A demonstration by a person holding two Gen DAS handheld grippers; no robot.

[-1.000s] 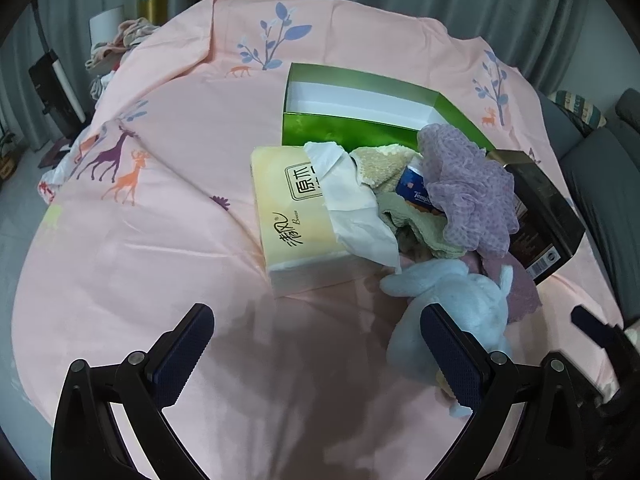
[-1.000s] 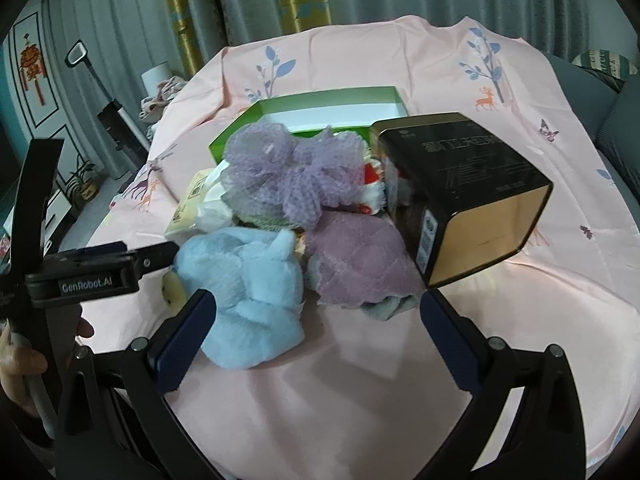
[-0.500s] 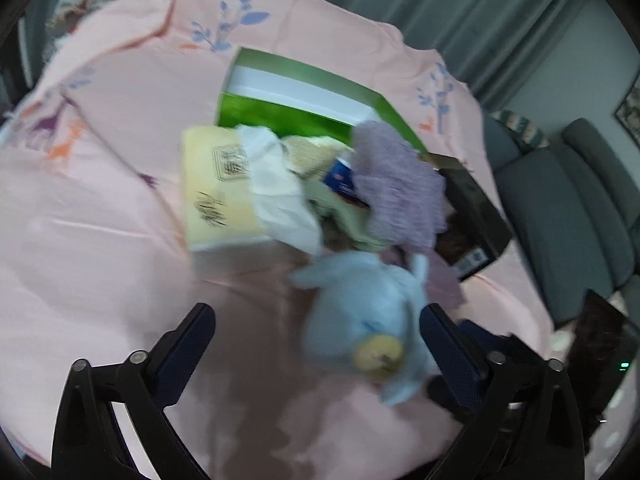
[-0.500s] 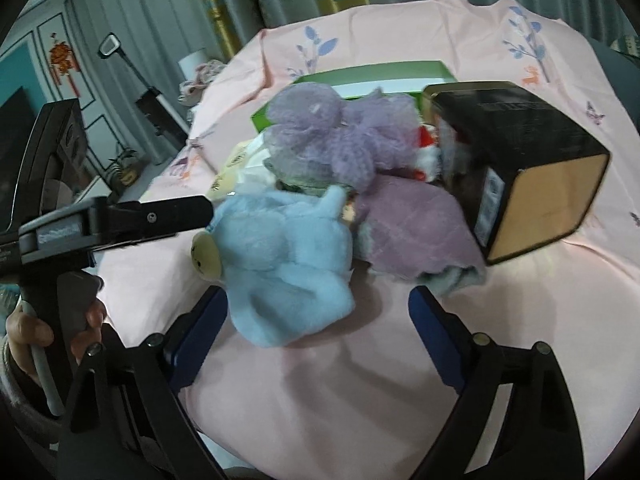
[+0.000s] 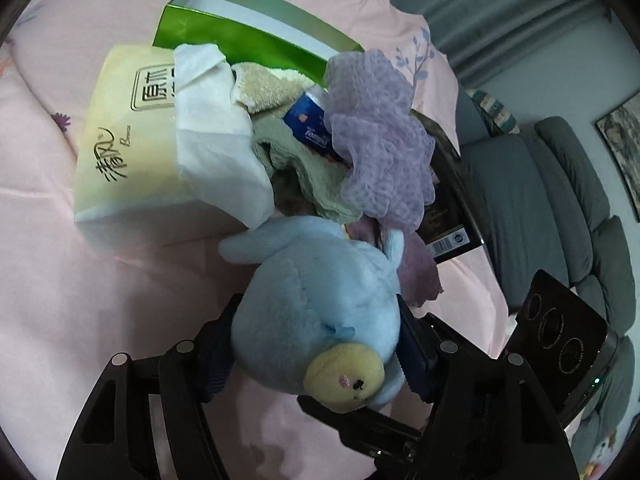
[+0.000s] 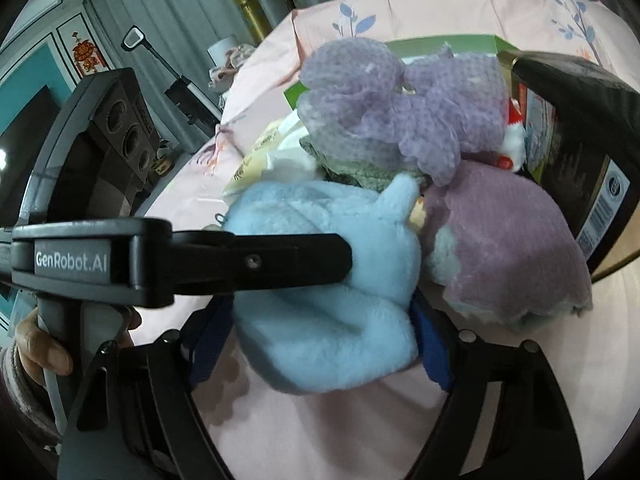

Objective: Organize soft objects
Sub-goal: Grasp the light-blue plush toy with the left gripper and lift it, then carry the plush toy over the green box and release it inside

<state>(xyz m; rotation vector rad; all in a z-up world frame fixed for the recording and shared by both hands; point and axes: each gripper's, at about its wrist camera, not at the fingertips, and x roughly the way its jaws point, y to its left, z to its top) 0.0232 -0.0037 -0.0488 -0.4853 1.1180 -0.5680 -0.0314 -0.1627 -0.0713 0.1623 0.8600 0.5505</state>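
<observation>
A light blue plush toy (image 5: 320, 304) with a yellow snout lies on the pink cloth at the near edge of a pile of soft things. My left gripper (image 5: 316, 344) is shut on the plush, one pad on each side. My right gripper (image 6: 320, 344) is also shut on the same plush (image 6: 328, 320) from the other side. Behind it lie a lilac mesh bath puff (image 5: 380, 136), a purple cloth (image 6: 504, 236), beige and green towels (image 5: 280, 120) and a yellow tissue pack (image 5: 128, 136).
An open green box (image 5: 248, 36) stands behind the pile. A black and gold box (image 6: 580, 128) lies tipped at the right of the pile. A grey sofa (image 5: 560, 208) is beyond the table edge. The left gripper's body (image 6: 120, 260) crosses the right wrist view.
Both grippers moved forward onto the blue plush and closed on it; a second ago both were open and apart from it.
</observation>
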